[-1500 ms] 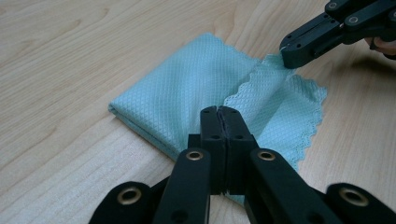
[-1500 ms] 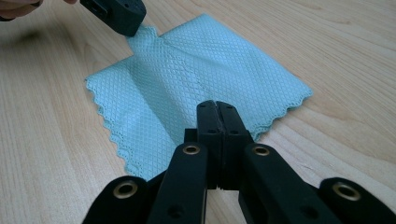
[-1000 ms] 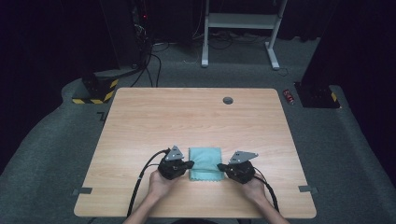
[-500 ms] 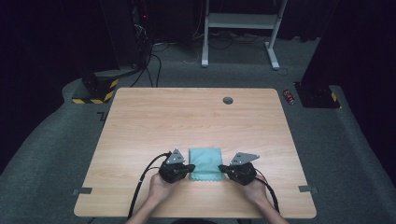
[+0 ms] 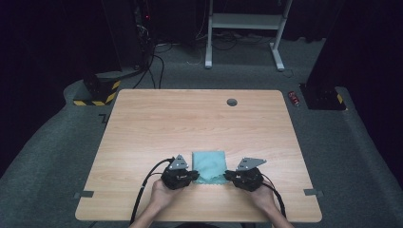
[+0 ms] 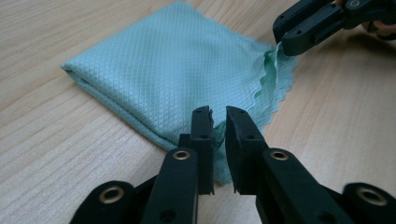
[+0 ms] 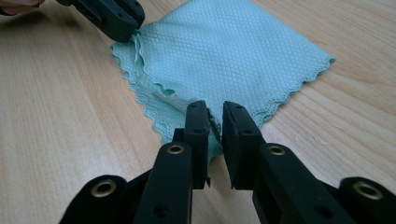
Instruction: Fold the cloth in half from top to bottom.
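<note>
folded teal cloth (image 5: 209, 165) on wooden table (image 5: 190, 123). left gripper (image 6: 219, 126) and right gripper (image 7: 215, 119) at its near corners, jaws just opening, slightly parted, cloth edge between them.

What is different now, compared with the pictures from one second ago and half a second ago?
Both grippers have just been opening. The left gripper and the right gripper now show a narrow gap between their jaws, each with a near corner of the folded teal cloth still in that gap, so the grip is loosening. The hands stayed at the cloth's near corners, and the cloth lies in the same place on the table.
</note>
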Action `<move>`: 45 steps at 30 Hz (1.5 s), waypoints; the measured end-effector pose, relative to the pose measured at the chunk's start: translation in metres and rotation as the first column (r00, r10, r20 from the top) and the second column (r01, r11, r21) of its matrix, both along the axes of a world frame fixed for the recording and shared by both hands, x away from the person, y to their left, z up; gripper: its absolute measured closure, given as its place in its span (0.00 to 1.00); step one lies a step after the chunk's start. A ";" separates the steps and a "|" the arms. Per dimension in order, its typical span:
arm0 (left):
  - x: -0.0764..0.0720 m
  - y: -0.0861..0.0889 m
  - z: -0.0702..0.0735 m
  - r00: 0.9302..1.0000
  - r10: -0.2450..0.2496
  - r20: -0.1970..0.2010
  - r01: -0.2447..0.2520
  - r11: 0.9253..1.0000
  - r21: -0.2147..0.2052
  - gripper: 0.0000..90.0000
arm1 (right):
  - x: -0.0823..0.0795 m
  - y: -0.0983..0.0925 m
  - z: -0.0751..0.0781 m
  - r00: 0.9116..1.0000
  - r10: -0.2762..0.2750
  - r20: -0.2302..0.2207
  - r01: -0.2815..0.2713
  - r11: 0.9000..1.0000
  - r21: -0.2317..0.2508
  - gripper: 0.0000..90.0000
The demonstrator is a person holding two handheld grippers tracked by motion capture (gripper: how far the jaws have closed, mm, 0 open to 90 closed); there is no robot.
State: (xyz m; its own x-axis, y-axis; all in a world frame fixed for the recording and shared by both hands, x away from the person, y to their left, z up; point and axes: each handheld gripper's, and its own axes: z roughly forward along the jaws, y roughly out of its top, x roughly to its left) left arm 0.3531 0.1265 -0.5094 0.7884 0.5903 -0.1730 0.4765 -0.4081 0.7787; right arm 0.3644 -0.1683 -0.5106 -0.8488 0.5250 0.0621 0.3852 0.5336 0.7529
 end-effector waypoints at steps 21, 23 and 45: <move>0.012 -0.016 -0.006 0.998 0.067 0.005 -0.068 0.994 0.090 0.70 | 0.010 0.019 -0.003 0.998 -0.050 -0.031 0.050 0.999 -0.013 0.88; 0.009 -0.014 -0.008 0.998 0.066 0.002 -0.066 0.994 0.093 0.70 | 0.006 0.018 -0.003 0.999 -0.043 -0.028 0.043 0.999 -0.025 0.88; 0.032 -0.017 0.000 0.988 0.144 0.058 -0.149 0.984 0.093 0.59 | 0.008 0.020 0.001 0.998 -0.059 0.003 0.059 0.998 0.008 0.85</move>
State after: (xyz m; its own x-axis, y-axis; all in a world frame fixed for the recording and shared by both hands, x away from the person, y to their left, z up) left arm 0.3855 0.1099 -0.5095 0.6981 0.7124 -0.0718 0.4980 -0.4111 0.7636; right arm 0.3720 -0.1482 -0.5097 -0.8165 0.5739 0.0637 0.4136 0.5043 0.7580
